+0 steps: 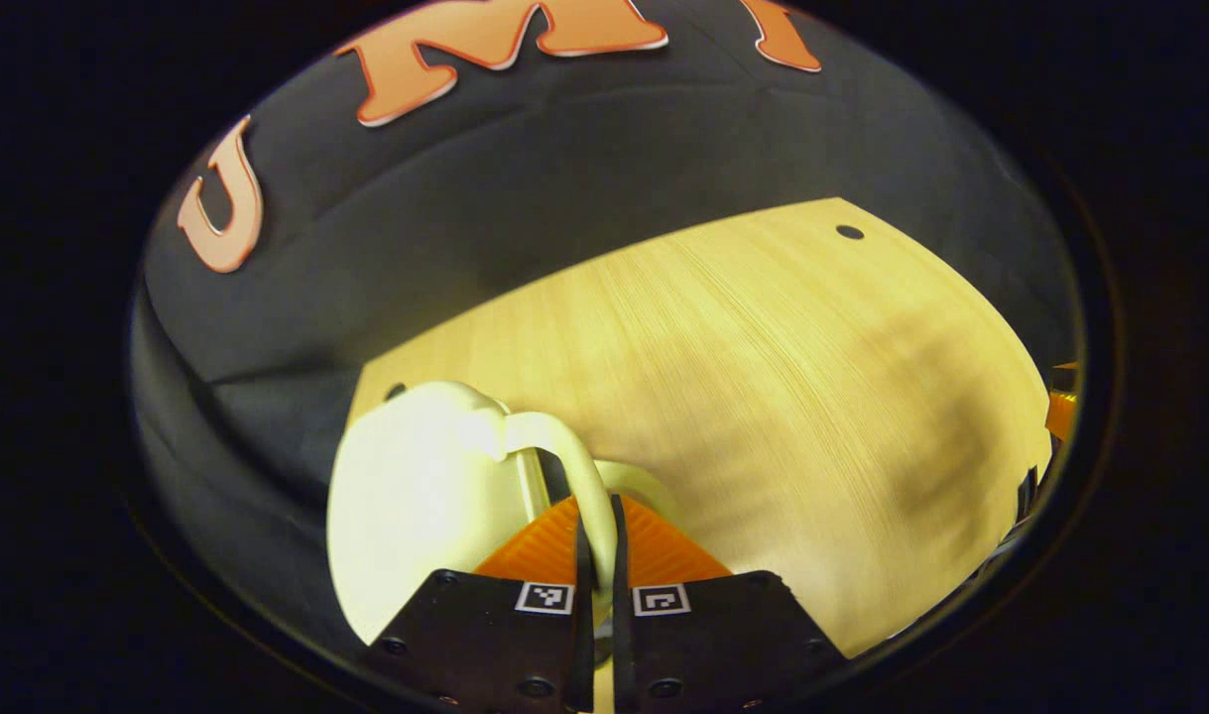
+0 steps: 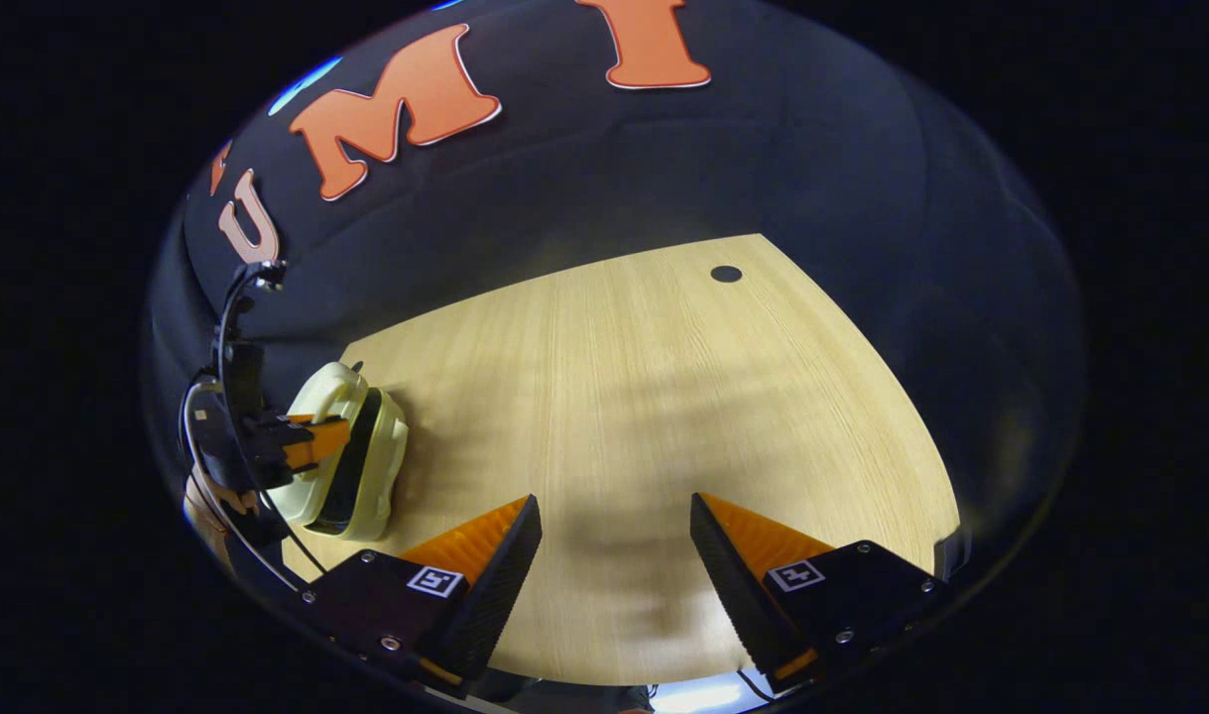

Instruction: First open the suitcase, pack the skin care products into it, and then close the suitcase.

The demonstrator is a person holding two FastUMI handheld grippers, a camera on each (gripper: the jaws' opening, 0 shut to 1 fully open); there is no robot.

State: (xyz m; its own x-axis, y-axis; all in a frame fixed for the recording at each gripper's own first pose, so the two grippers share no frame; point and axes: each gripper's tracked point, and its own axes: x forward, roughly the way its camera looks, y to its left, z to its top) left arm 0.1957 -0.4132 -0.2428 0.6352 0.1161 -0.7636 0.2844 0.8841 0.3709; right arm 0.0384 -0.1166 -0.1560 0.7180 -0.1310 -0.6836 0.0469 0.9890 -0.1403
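Suitcase [image 1: 416,496], small and cream, stands on edge at the tabletop's [image 1: 763,377] left corner, my left fingers [image 1: 596,555] pinched shut on its handle [image 1: 589,476], right fingers [image 2: 614,555] spread wide, empty, nearby; I should lay it flat before opening.

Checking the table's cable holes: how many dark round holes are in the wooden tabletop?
2: one hole near the far right corner, another at the far left corner, partly hidden behind the cream suitcase.
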